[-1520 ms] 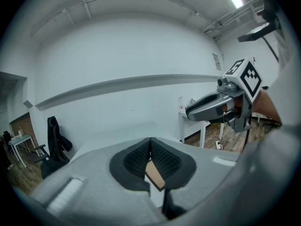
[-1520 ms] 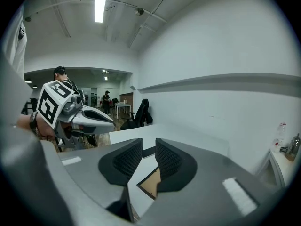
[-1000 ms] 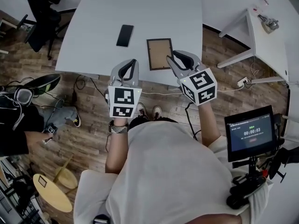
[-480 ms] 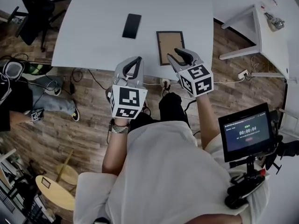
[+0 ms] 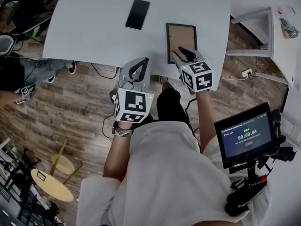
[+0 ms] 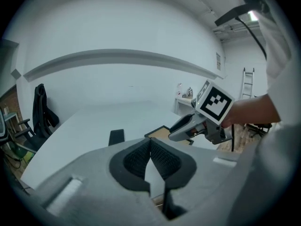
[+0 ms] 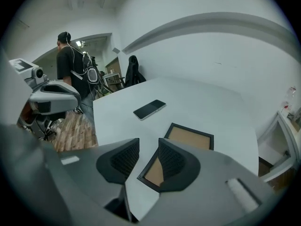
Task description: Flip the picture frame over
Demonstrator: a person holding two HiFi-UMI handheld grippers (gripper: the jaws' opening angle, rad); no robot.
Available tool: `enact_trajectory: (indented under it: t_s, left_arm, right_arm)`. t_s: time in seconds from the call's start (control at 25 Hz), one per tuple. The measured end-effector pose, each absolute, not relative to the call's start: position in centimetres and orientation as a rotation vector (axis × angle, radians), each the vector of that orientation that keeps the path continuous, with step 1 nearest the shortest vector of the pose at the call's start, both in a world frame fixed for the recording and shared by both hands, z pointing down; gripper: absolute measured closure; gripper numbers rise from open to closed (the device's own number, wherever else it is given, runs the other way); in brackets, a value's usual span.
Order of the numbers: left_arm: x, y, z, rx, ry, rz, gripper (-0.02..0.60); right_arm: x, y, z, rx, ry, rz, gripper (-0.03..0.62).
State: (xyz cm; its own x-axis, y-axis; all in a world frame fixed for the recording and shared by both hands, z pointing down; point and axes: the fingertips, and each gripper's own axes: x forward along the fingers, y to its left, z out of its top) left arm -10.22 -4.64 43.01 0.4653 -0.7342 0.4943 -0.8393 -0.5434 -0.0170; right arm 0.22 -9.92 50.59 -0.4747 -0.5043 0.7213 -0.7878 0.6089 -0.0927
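The picture frame [image 5: 181,34] lies flat on the white table [image 5: 94,27], black rim round a brown backing board. It also shows as the frame [image 7: 189,138] in the right gripper view and the frame [image 6: 162,132] in the left gripper view. My right gripper [image 5: 185,55] hovers over the frame's near edge. Its jaws stand open after just closing a little, and nothing is gripped; the frame's near left side shows below the right gripper [image 7: 142,158]. My left gripper [image 5: 139,68] is shut and empty, off the table's front edge, left of the frame.
A black phone [image 5: 138,14] lies on the table left of the frame. The table's front edge runs just under both grippers, with wood floor [image 5: 70,107] below. A small white side table [image 5: 277,36] stands at the right, and a monitor [image 5: 244,135] at my right. A person [image 7: 70,74] stands to the left.
Both grippers have sunk and moved forward toward the table. The right one went from short of the frame to over its near edge. The frame and phone lie unmoved.
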Motion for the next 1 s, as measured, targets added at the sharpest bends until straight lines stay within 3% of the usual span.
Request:
enact_trajectory:
  t_s: [0.28,0.6,1.0]
  left_arm:
    - [-12.6,-5.4,47.0,2.345,-1.386,0.694,0.575]
    - [-11.1,-6.4,49.2,2.29,-1.312,0.705,0.575]
    - [-11.1,-6.9,49.5,2.284,-1.292,0.713,0.575]
  right_arm:
    - [-0.7,-11.6,55.4,0.978,-2.118,0.656,0.472]
    - [-0.5,-12.7,59.6,0.979,-2.014,0.802,0.48]
    - [-0.7,-12.0,60.3,1.009,-1.964,0.836,0.482]
